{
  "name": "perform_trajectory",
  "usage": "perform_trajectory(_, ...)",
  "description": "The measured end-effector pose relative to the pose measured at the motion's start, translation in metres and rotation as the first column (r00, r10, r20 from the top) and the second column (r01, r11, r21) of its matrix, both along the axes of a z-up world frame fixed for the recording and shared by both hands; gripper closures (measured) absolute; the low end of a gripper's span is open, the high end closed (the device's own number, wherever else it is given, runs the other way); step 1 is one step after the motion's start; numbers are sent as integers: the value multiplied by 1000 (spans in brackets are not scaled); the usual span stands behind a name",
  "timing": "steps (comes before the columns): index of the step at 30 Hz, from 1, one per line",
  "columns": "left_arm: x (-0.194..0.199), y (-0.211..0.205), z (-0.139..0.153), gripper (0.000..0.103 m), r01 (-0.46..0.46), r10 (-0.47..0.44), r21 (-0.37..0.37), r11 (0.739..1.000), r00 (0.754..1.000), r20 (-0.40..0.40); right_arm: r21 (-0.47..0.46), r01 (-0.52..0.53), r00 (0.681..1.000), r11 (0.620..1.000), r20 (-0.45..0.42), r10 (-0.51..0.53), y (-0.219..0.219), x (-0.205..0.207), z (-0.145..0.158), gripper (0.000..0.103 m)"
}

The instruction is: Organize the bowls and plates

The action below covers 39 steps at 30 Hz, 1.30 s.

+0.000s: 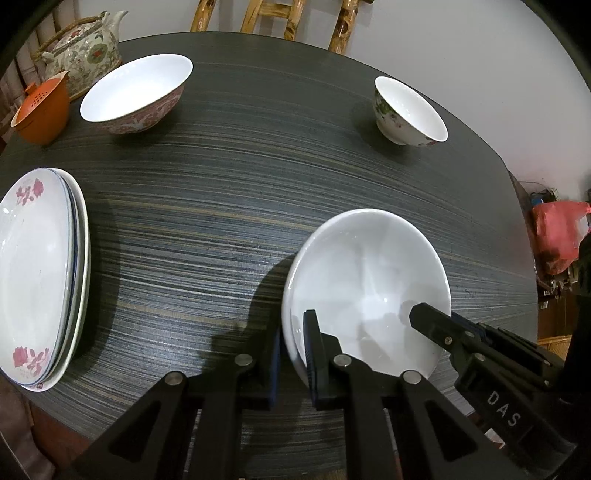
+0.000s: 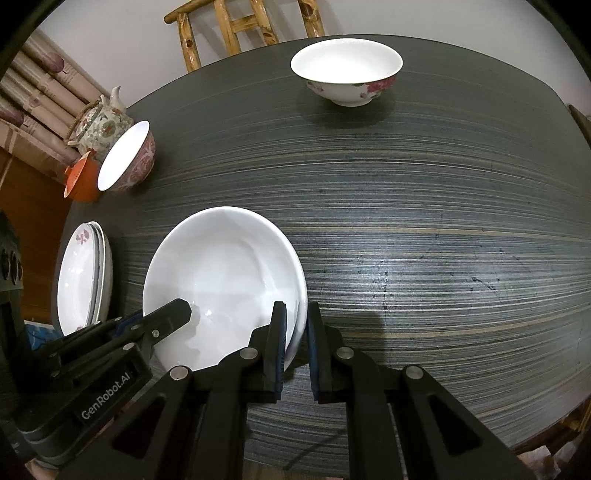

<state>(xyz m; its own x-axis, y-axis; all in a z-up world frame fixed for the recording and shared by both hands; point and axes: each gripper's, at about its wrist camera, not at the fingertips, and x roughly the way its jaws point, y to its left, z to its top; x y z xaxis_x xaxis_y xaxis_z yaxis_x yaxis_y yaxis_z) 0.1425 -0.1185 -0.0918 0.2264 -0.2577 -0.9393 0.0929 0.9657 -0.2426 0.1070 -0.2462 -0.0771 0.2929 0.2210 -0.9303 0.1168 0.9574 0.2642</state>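
Dark streaked tabletop (image 2: pixel 424 221); bamboo chair (image 2: pixel 236 29) behind; pale wall.

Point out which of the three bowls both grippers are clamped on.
The plain white bowl nearest the cameras, with no pattern. The pink-patterned bowl beside the teapot and the small flowered bowl stand untouched farther back.
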Motion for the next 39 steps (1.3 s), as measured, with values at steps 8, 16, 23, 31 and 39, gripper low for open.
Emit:
perform_trajectory(8, -2, 1, -1, 91, -4, 4, -13, 1000, 1000, -2, -3, -4, 1000, 1000, -2, 4, 1, -1, 0, 91)
perform_trajectory(16, -3, 0, -3, 91, -2, 2, -15, 1000, 1000, -1, -6, -6, 1000, 1000, -5, 6, 1, -1, 1, 90)
perform_trajectory(23, -2, 0, -2, 91, -2, 2, -11, 1000, 1000, 0, -8, -3, 1000, 1000, -4, 3, 3, 0, 0, 90)
perform_trajectory(31, -1, 3, -1, 91, -5, 5, -11, 1000, 1000, -1, -11, -5, 1000, 1000, -6, 5, 4, 1, -1, 90)
perform_trajectory(39, -1, 8, -1, 91, -9, 9, 1, 1000, 1000, -5, -9, -23, 1000, 1000, -11, 23, 9, -2, -1, 90)
